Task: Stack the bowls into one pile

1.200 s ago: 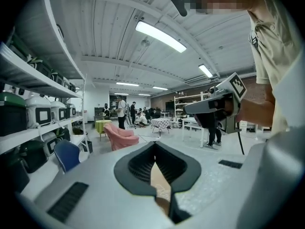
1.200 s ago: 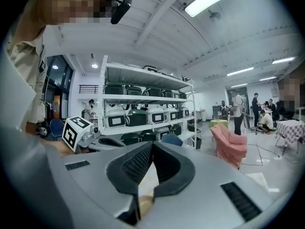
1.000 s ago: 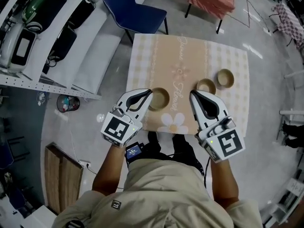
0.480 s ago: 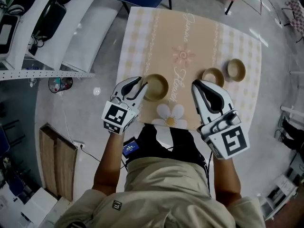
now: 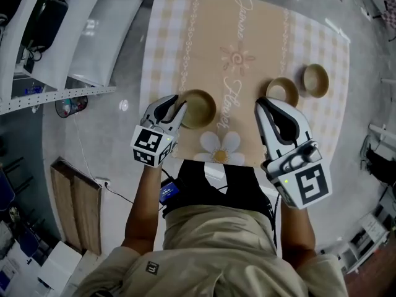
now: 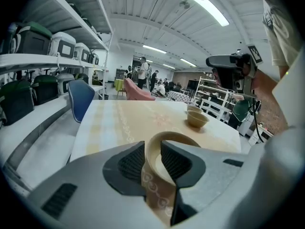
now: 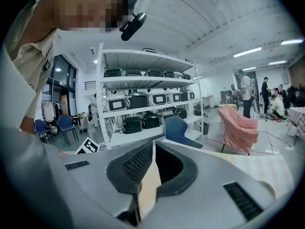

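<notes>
Three tan bowls stand on the tan patterned table [image 5: 204, 36]. My left gripper [image 5: 178, 103] is shut on the near-left rim of the left bowl [image 5: 199, 107]. In the left gripper view one jaw of that gripper [image 6: 152, 146] sits inside the bowl's wall [image 6: 157, 194] and the other outside. The middle bowl [image 5: 282, 91] and the right bowl [image 5: 315, 80] sit close together, and show again as the nearer one [image 6: 197, 119] with the other behind it. My right gripper [image 5: 263, 104] is shut and holds nothing, just near-left of the middle bowl. In its own view the right gripper [image 7: 153, 147] shows only tablecloth below.
A white shelf unit [image 5: 68, 36] with dark cases runs along the left of the table. A blue chair [image 6: 81, 99] and a pink armchair [image 7: 238, 128] stand at the far side. A wooden board [image 5: 71, 209] lies on the floor at left.
The head view has shifted down the table. My left gripper has stayed at the left bowl's rim, and my right gripper keeps its place beside the middle bowl.
</notes>
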A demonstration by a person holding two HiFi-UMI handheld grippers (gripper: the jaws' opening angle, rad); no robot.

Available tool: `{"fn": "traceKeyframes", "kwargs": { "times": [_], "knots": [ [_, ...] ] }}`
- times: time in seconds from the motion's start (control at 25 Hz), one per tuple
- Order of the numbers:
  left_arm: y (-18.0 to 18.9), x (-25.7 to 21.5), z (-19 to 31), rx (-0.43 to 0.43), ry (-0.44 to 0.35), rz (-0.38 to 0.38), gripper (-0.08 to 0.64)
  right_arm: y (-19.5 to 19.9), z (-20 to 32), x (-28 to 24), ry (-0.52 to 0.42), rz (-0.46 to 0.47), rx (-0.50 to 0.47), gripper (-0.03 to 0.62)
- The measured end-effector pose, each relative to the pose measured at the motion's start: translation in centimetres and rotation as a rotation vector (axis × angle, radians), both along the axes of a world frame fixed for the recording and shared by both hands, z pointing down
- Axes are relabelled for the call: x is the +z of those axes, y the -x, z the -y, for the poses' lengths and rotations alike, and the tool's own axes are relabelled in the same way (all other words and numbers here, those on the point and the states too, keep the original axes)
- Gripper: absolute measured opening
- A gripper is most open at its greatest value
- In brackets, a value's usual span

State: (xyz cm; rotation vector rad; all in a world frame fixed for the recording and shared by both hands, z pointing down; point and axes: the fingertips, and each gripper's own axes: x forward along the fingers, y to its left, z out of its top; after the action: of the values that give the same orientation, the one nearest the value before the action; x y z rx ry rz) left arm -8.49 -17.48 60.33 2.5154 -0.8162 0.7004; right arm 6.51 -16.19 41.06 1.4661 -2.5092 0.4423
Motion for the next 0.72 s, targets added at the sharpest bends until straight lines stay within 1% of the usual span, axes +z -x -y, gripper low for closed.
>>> {"fn": "traceKeyframes", "kwargs": {
  "times": [0.28,0.36,0.52,0.72],
  "knots": [
    [0.1,2.8,0.4,-0.008,0.034,0.037,0.087,-0.7,0.6,1.9,0.016,0.000,0.021,0.005],
    [0.2,2.9,0.7,-0.015,0.042,0.042,0.041,-0.9,0.7,2.1,0.019,-0.001,0.027,0.005],
    [-0.5,1.8,1.0,-0.017,0.066,0.026,0.023,-1.7,0.8,2.0,0.021,-0.001,0.048,0.005],
    [-2.2,-0.8,1.7,0.011,0.052,0.014,0.020,-3.8,0.9,1.1,0.007,0.002,0.093,0.005]
  ]
}}
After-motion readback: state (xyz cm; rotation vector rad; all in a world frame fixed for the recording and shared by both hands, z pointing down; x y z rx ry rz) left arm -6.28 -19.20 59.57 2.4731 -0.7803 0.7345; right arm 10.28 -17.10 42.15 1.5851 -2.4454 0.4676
